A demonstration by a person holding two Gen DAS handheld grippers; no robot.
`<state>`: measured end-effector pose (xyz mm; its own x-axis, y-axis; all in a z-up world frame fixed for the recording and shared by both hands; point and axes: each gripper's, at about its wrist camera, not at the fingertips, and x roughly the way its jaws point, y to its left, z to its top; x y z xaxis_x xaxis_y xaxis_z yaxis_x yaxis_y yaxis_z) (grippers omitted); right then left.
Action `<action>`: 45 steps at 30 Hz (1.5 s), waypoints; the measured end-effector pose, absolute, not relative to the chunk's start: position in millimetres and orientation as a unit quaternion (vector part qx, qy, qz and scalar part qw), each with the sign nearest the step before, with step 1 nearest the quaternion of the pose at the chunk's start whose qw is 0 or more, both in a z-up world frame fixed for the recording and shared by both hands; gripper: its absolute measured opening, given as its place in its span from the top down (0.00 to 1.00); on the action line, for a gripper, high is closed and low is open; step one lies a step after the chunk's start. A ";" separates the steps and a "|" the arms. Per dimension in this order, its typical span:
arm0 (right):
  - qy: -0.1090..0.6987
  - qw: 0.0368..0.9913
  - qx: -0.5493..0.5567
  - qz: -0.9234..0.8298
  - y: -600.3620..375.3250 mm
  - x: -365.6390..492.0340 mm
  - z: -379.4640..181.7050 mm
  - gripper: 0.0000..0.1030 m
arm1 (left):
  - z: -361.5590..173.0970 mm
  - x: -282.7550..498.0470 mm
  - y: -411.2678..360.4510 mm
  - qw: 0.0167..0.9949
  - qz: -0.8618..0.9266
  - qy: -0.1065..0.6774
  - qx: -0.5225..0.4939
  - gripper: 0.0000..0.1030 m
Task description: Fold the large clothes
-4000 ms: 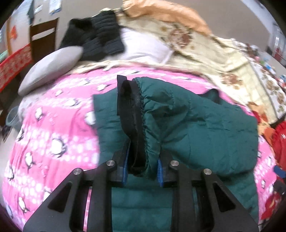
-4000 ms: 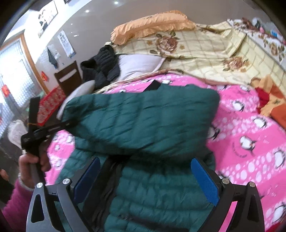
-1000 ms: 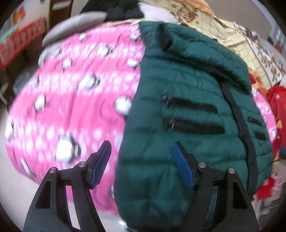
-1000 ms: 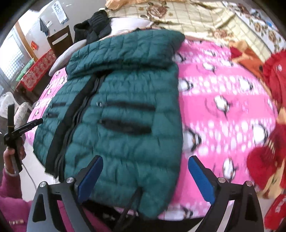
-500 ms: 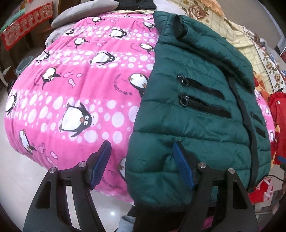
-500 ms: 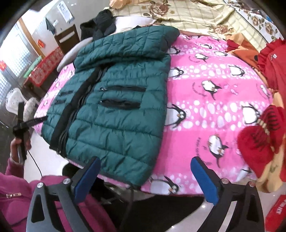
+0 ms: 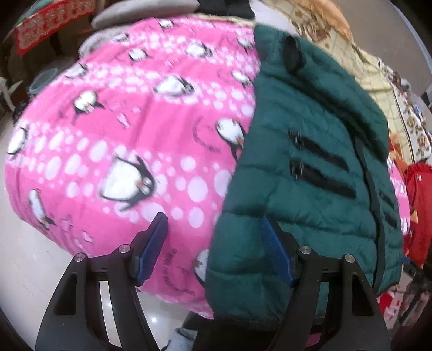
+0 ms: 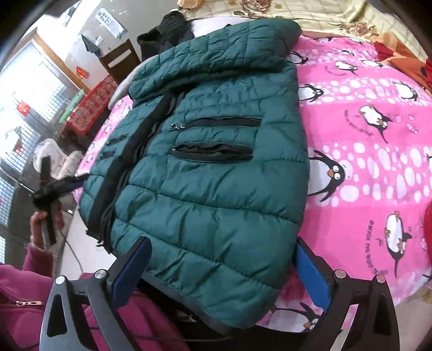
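Jacket (image 8: pixel 216 172), a dark green quilted puffer, lies front-up on the pink penguin blanket (image 8: pixel 364 140), with its hem hanging past the blanket's near edge toward both grippers.

Only the right wrist view shows the whole garment. Its long axis runs from the hem, just ahead of the right gripper (image 8: pixel 222 270), away to the folded-over top, which lies far ahead beside a black garment (image 8: pixel 167 29) and a floral quilt (image 8: pixel 337 16). The black zipper placket (image 8: pixel 127 167) runs along that axis, left of this gripper's centre line, and two zip pockets (image 8: pixel 216 137) lie across it. This view also shows the left gripper (image 8: pixel 73 181) off to the far left at the jacket's side edge, held by a hand (image 8: pixel 44 224) in a magenta sleeve (image 8: pixel 24 283).

The left wrist view is blurred. It shows the jacket's side edge running forward between the left gripper's fingers (image 7: pixel 274 253), and penguin blanket to the left.

Both grippers are spread wide, pads clear of the fabric. The right one's jaws have just been opening, with the hem corner between them.
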<state>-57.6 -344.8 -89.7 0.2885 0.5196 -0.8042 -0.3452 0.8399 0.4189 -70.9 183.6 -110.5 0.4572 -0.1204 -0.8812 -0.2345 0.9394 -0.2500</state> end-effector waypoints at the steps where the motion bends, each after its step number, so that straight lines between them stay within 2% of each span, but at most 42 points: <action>1: 0.531 0.797 0.091 0.273 -346.5 -56.8 -89.9 0.03 | -112.8 -70.5 180.7 0.835 0.030 0.522 -0.168 0.31; 6: 0.532 0.793 0.108 0.278 -351.7 -55.1 -94.2 0.03 | -115.0 -71.0 165.6 0.826 -0.032 0.538 -0.167 0.31; 9: 0.535 0.791 0.107 0.276 -351.1 -54.5 -96.9 0.03 | -116.9 -68.1 161.8 0.832 -0.026 0.539 -0.129 0.31; 13: 0.534 0.791 0.105 0.281 -348.3 -55.6 -99.5 0.03 | -120.1 -70.3 169.5 0.824 -0.024 0.541 -0.166 0.31; 20: 0.515 0.787 0.125 0.315 -345.5 -57.8 -92.3 0.03 | -118.6 -77.3 139.3 0.828 -0.063 0.547 -0.104 0.30; 22: 0.509 0.788 0.129 0.321 -345.4 -56.7 -92.5 0.03 | -122.8 -72.6 143.0 0.826 -0.062 0.548 -0.116 0.27; 24: 0.519 0.783 0.134 0.315 -344.7 -54.4 -100.8 0.09 | -127.3 -71.7 148.4 0.825 -0.062 0.543 -0.144 0.24; 26: 0.536 0.773 0.131 0.314 -341.6 -53.5 -110.0 0.25 | -128.2 -73.2 150.9 0.827 -0.061 0.536 -0.159 0.24; 29: 0.530 0.776 0.096 0.328 -333.5 -59.5 -106.6 0.37 | -127.0 -77.0 148.5 0.829 -0.060 0.535 -0.151 0.23; 37: 0.533 0.774 0.082 0.333 -323.7 -59.4 -112.4 0.38 | -125.1 -74.8 140.4 0.827 -0.046 0.542 -0.141 0.21; 40: 0.509 0.791 0.052 0.335 -317.8 -65.5 -96.4 0.57 | -123.4 -74.2 137.4 0.827 -0.039 0.546 -0.129 0.21; 44: 0.480 0.810 0.047 0.333 -320.8 -69.0 -79.8 0.68 | -122.5 -74.2 135.9 0.828 -0.032 0.545 -0.123 0.21; 45: 0.477 0.812 0.048 0.332 -321.3 -69.0 -78.5 0.68 | -122.5 -75.0 135.9 0.830 -0.031 0.544 -0.121 0.21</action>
